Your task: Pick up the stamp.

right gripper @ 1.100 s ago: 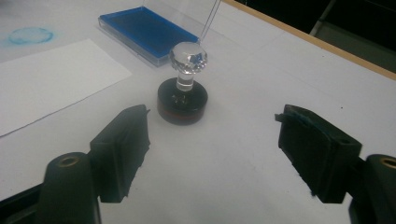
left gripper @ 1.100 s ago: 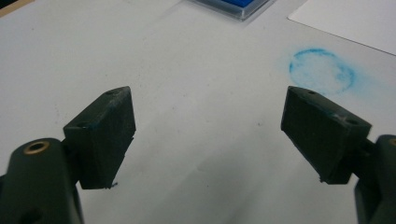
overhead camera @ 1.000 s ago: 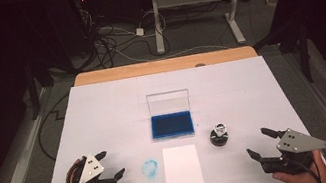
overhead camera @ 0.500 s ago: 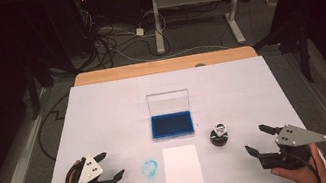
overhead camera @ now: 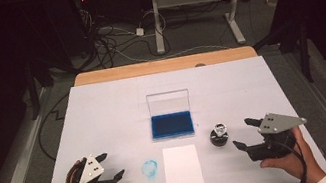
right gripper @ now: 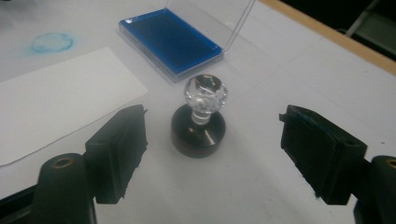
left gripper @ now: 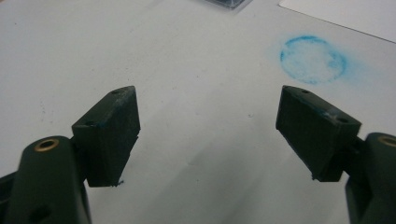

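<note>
Two tools are in play, one in each hand. The right tool (overhead camera: 248, 133) sits at the lower right of the high view with its jaws spread wide and nothing between them; in the right gripper view (right gripper: 212, 154) the two black jaws rise from the bottom corners, well apart. Just ahead of that gap, at the centre of that frame, stands one stamp (right gripper: 199, 119): a dark round base topped by a clear faceted knob, upright on the desk and touched by neither jaw. In the high view the stamp (overhead camera: 219, 135) stands just left of the right tool.

The left tool (overhead camera: 110, 165) rests at the lower left of the high view, its jaws also spread and empty. In the left gripper view (left gripper: 208, 128) its two pads carry faint blue smears, and bare white desk (left gripper: 140, 56) lies between them.

Further out lie one blue ring-shaped ink mark (overhead camera: 149, 168), just right of the left tool, and one blank sheet of paper (overhead camera: 182, 170) at the lower centre, between the mark and the stamp. Above the paper sits one blue ink pad (overhead camera: 172, 124) with its clear lid (overhead camera: 168, 102) standing open at the far edge. The white desk (overhead camera: 103, 107) fills the middle of the frame.
</note>
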